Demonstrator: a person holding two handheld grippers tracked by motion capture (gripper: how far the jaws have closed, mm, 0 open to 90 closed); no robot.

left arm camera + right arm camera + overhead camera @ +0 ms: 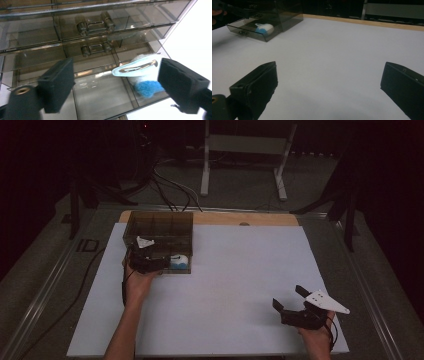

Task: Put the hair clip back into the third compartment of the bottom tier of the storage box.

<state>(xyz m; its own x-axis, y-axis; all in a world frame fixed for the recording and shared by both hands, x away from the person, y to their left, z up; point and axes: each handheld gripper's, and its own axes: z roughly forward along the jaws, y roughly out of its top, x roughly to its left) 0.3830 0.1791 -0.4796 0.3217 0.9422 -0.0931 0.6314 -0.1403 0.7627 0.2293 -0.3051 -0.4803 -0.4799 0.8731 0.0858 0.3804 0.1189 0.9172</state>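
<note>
Fingers of our left gripper spread wide, nothing clamped; right gripper wide too. The hair clip in the open drawer runs long-axis across our left gripper view, tip up-right. We read no writing.

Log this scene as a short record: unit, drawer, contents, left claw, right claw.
unit: smoky clear drawer organizer at the white mat's far left
drawer: lowest drawer pulled open
contents: light blue hair clip on a blue fuzzy piece, right compartment
left claw: open above the drawer, holding nothing
right claw: open, over bare mat, near right
</note>
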